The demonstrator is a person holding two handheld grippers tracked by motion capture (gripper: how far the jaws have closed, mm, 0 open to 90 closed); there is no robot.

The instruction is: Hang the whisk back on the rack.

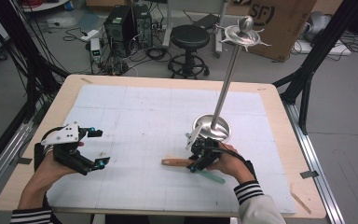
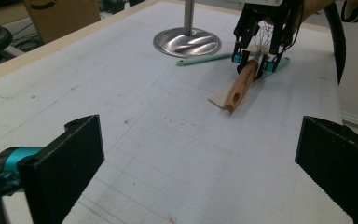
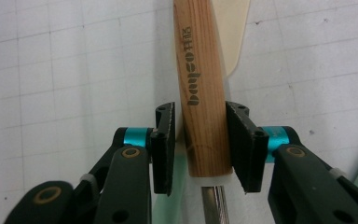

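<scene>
Looking down, my left tool [image 1: 95, 148] hangs released at lower left while my right tool [image 1: 196, 158] straddles the wooden handle [image 1: 176, 162] at centre-bottom of the surface [image 1: 135, 112]; up close, the handle [image 3: 200, 93] sits between jaws with a gap on its left.

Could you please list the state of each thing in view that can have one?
Whisk, lying flat, not lifted.
Right hand-held gripper, open around the whisk's wooden handle, one pad just short of it.
Left hand-held gripper, open, empty.
Teal utensil, lying flat.
Metal stand, upright, hooks empty.
</scene>
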